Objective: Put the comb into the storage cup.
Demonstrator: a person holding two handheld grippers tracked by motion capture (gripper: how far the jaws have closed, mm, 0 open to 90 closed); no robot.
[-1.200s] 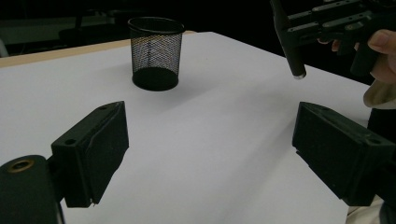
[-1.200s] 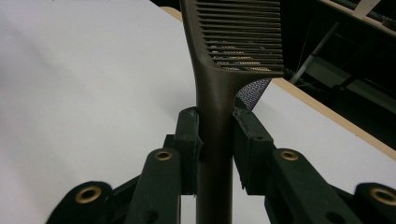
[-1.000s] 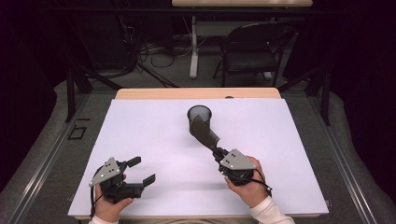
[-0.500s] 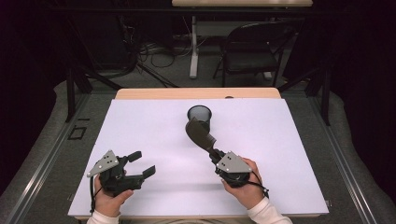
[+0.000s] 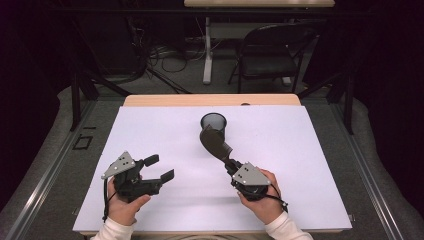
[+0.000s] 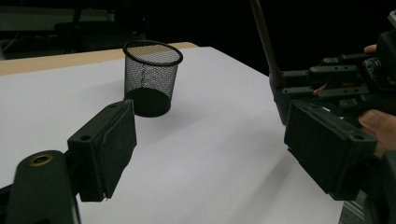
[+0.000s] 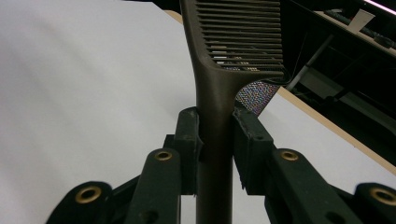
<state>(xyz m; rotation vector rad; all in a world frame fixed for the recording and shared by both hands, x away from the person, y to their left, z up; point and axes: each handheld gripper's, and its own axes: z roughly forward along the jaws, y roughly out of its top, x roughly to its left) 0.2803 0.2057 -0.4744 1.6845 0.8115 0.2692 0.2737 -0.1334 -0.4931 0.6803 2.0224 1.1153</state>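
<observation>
Two grippers in play, one per hand, low over a white surface [image 5: 300, 150]. On the right side: right gripper [image 5: 231, 162] near the front edge, jaws pinching the handle of a dark slotted spatula [image 5: 215, 142], pads pressed flat on both sides of the handle in the right gripper view, no gap to speak of. Spatula up off the surface, sticking out of the jaws and slanting away toward the far middle, slotted blade at the top end. From the high view, blade right in front of a black mesh cup [image 5: 214, 122] and overlapping its near side; touching or just short of it, honestly can't tell. A bit of mesh peeking out from behind the lower corner of the blade in the right gripper view, too. Cup standing upright around the middle of the far half, open end up, looks like nothing inside. Over on the left: left gripper [image 5: 160, 168] well apart from the cup and the spatula, held a little above the surface, pointing across toward the right hand [image 5: 262, 202]. Jaws spread wide, just been easing in a touch, nothing between them but bare white surface. Left hand [image 5: 125, 205] wrapped round the body from below, cable trailing back toward the sleeve. Behind all that, a dark floor with a folding chair [image 5: 270, 55] and some loose cables.
</observation>
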